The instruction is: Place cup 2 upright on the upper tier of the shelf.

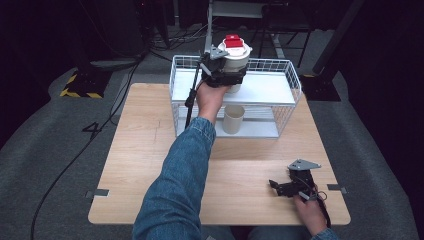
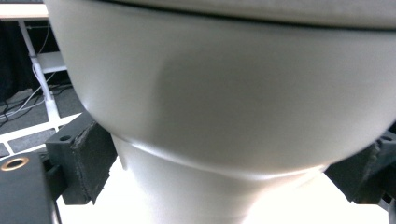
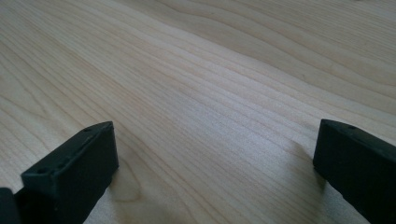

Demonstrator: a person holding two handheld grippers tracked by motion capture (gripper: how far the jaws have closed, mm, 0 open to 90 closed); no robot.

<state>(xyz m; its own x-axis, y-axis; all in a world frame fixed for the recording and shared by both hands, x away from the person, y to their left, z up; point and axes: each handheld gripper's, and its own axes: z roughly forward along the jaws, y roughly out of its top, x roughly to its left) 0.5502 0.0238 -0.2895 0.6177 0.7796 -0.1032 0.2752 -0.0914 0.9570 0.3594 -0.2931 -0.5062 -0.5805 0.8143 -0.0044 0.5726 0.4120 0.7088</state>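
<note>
My left tool (image 1: 226,75) pinches a white cup stack (image 1: 235,56) with a red lid (image 1: 233,40), held above the top shelf of the white wire rack (image 1: 295,82). My right tool (image 1: 285,187) rests on the wooden counter (image 1: 150,165), jaws spread apart.

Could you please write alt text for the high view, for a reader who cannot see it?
The left gripper holds a white cup with a red-topped lid above the top shelf of a white wire rack. The right gripper rests on the wooden table.
</note>
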